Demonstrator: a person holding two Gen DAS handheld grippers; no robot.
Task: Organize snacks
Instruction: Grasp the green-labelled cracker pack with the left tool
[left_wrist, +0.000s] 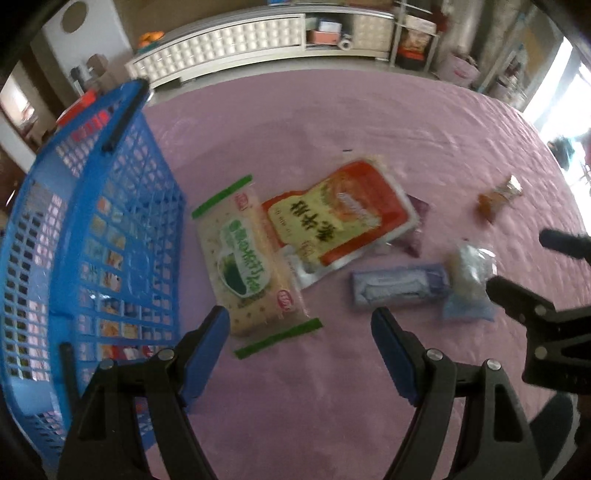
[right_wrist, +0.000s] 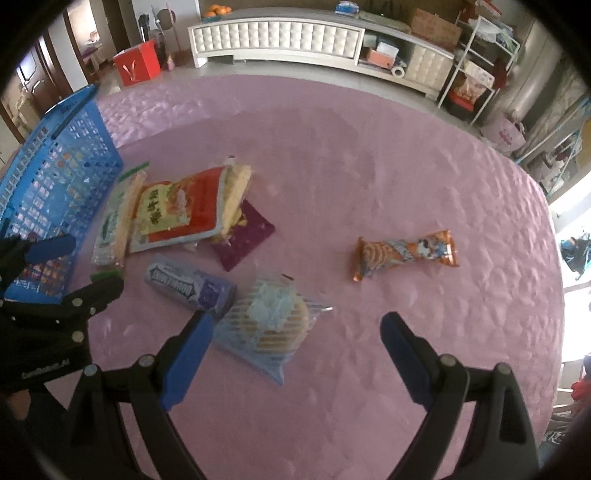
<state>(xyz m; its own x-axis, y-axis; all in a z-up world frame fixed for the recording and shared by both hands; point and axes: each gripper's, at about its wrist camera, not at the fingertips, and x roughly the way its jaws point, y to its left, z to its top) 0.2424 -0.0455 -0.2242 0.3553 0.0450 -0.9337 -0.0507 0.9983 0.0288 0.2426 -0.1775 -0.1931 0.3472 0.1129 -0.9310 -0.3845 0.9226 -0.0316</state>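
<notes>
On the pink table lie a green-edged cracker pack (left_wrist: 247, 258) (right_wrist: 114, 218), a red-and-yellow pouch (left_wrist: 343, 214) (right_wrist: 181, 206) over a purple packet (right_wrist: 245, 236), a lilac bar pack (left_wrist: 400, 286) (right_wrist: 190, 284), a clear bag of round waffles (left_wrist: 467, 284) (right_wrist: 271, 323) and an orange wafer stick (left_wrist: 498, 197) (right_wrist: 404, 253). My left gripper (left_wrist: 303, 326) (right_wrist: 86, 260) hangs open just above the cracker pack's near end. My right gripper (right_wrist: 295, 330) (left_wrist: 522, 258) is open over the waffle bag, nothing held.
A blue mesh basket (left_wrist: 92, 236) (right_wrist: 55, 173) stands at the table's left, close beside the left gripper. Beyond the table's far edge runs a white low cabinet (right_wrist: 280, 37) and shelving (right_wrist: 476, 70). Bare pink cloth (right_wrist: 424, 166) spreads to the right.
</notes>
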